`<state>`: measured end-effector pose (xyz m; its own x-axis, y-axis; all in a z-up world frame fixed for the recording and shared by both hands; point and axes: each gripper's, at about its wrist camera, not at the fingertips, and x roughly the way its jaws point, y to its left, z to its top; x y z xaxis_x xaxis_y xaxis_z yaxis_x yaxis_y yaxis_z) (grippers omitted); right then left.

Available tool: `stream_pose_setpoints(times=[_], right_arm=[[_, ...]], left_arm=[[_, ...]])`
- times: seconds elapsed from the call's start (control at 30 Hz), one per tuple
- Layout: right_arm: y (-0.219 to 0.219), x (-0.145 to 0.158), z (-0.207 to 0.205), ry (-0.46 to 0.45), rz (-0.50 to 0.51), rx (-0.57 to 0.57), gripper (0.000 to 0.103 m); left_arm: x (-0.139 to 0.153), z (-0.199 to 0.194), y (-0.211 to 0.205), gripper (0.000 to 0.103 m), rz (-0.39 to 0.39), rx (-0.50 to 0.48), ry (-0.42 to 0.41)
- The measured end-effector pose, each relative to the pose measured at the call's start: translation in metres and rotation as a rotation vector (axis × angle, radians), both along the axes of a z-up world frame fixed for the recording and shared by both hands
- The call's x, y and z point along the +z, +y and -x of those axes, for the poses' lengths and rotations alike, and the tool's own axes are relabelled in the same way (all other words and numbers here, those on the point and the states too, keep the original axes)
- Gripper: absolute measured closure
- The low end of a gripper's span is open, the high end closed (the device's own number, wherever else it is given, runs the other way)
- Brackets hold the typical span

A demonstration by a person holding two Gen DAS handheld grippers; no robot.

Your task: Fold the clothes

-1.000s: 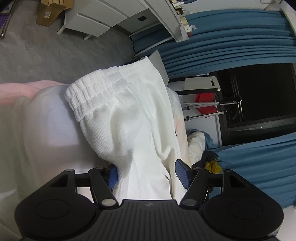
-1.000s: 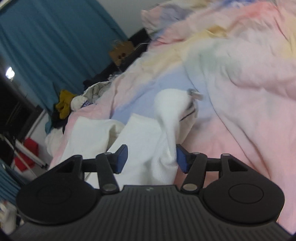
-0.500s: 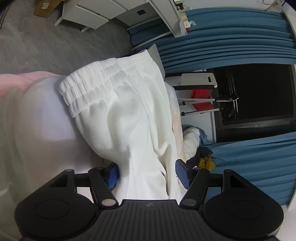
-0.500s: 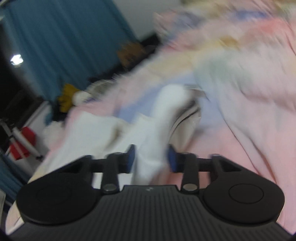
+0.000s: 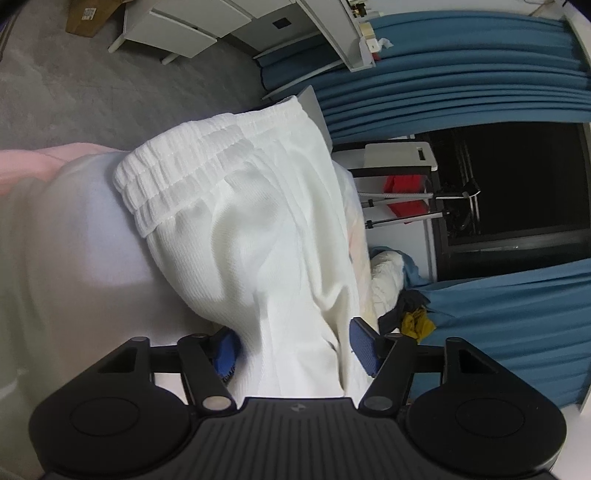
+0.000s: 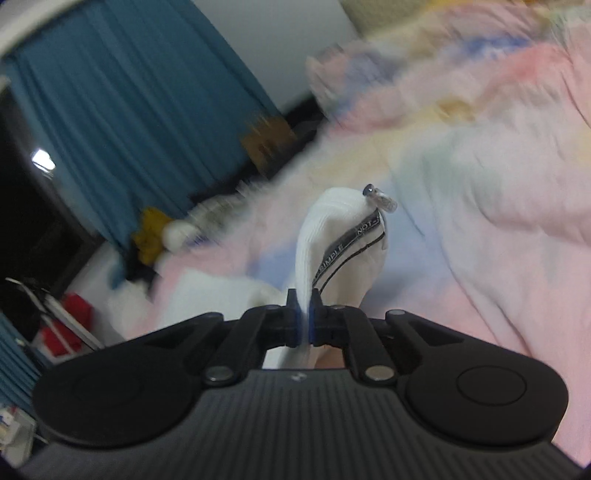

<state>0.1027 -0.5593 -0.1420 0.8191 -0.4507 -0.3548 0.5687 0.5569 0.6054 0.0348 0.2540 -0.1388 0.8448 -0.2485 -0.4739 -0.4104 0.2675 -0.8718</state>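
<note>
While the white garment (image 5: 266, 229) lies draped over the pastel bedspread (image 5: 66, 236), a thick bunch of its ribbed cloth is enclosed by the fingers (image 5: 364, 349) of the left gripper (image 5: 295, 349), which are set at a middling width and are closing a little; the right blue pad is laid against the fabric, whereas the left pad is half hidden behind a fold, so whether it presses cannot be told. The elastic waistband (image 5: 177, 184) is seen at the far end of the garment, near the bed's edge above the grey carpet (image 5: 92, 92). In the right wrist view, a thin fold of white cloth with a printed black-and-white tape (image 6: 347, 240) is pinched tightly between the fingers (image 6: 292, 317) of the right gripper (image 6: 303, 321), which are brought almost together, and the fold stands up from them over the pink, yellow and blue bedspread. A small clear tag (image 6: 380, 197) is seen at its tip. Blue curtains (image 5: 461, 85), white cabinets (image 5: 192, 26), a red item on a metal rack (image 5: 402, 195) and a heap of yellow and dark clothing (image 5: 413, 317) are ranged beyond the bed; nothing is set between the fingers and the cloth.
</note>
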Motion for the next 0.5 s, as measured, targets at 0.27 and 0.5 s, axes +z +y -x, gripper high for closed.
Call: stream_pose_setpoints(times=[0.27, 0.5], right_arm=[[-0.004, 0.003, 0.004, -0.008, -0.038, -0.004, 0.096], [-0.011, 0.013, 0.011, -0.002, -0.045, 0.002, 0.096]], left_arm=[[-0.012, -0.007, 0.004, 0.09, 0.018, 0.045, 0.055], [0.004, 0.0, 0.009, 0.098, -0.013, 0.094, 0.031]])
